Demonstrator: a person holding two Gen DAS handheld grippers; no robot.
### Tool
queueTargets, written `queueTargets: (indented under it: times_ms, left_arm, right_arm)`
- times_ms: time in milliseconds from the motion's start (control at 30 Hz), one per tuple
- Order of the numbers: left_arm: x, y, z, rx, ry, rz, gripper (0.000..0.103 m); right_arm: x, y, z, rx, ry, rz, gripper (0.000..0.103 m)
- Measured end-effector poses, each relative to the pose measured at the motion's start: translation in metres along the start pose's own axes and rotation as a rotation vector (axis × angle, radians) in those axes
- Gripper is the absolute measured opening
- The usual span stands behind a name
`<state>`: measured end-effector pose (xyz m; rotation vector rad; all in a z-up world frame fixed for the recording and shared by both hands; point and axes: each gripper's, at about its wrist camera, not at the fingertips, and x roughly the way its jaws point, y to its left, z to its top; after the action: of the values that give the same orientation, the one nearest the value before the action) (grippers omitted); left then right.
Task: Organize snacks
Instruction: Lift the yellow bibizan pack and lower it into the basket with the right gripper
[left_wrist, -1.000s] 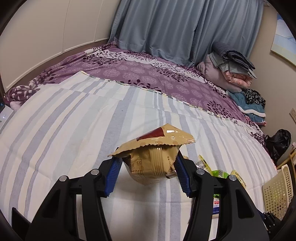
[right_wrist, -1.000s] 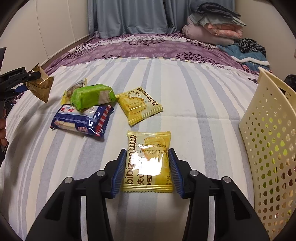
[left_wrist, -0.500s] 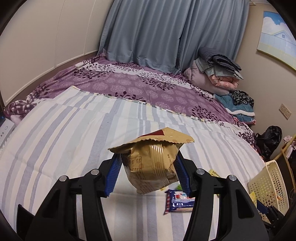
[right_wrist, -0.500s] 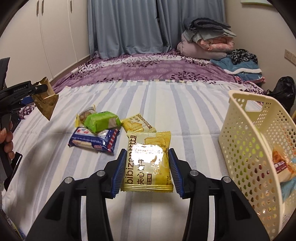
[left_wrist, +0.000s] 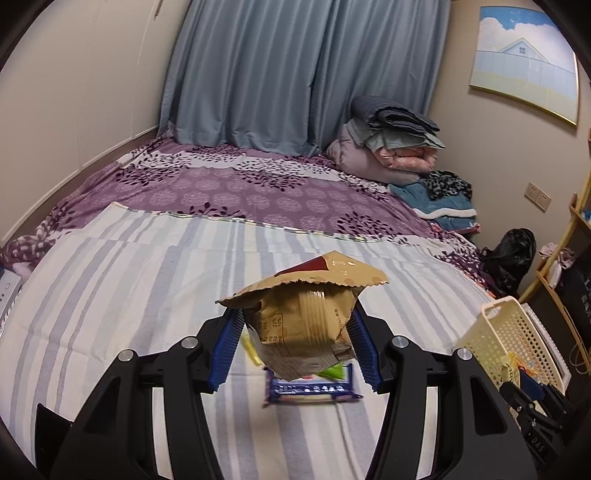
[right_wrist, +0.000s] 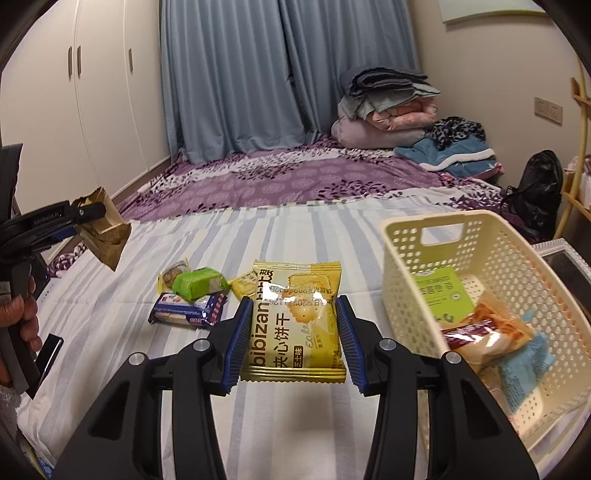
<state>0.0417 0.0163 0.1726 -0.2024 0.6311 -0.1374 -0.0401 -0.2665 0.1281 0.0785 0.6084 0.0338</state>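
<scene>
My left gripper is shut on a puffy brown snack packet, held in the air above the striped bedsheet. In the right wrist view that same left gripper and brown packet hang at the far left. My right gripper is shut on a yellow biscuit packet, lifted off the bed just left of a cream perforated basket. On the sheet lie a green packet, a blue-and-white packet and two small yellow packets.
The basket holds several packets, among them a green one and an orange-and-white one. Folded blankets pile up at the far end of the purple bedspread. A hand grips the left tool. A black bag sits at right.
Both grippers have risen off the bed with their packets. The right one lifted the yellow packet and the basket's inside came into view; the left view now sits higher above the loose snacks.
</scene>
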Motion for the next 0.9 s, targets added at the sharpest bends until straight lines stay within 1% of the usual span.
queueTargets:
  times_ms: [200,500,733,900]
  left_arm:
    - [-0.011,-0.037,-0.005,0.045,-0.003,-0.046,0.057]
    - [-0.017,-0.092,-0.011,0.118,0.003,-0.118,0.057]
    - [-0.018,-0.128,-0.016,0.172,0.01,-0.161,0.057]
    - [-0.018,-0.149,-0.019,0.206,0.018,-0.187,0.057]
  right_arm:
    - [-0.021,-0.033,-0.003,0.068,-0.04,-0.049,0.046]
    - [-0.043,-0.092,-0.011,0.168,-0.075,-0.138,0.046]
    - [-0.052,-0.131,-0.021,0.233,-0.079,-0.193,0.046]
    - [-0.051,-0.147,-0.03,0.267,-0.069,-0.216,0.046]
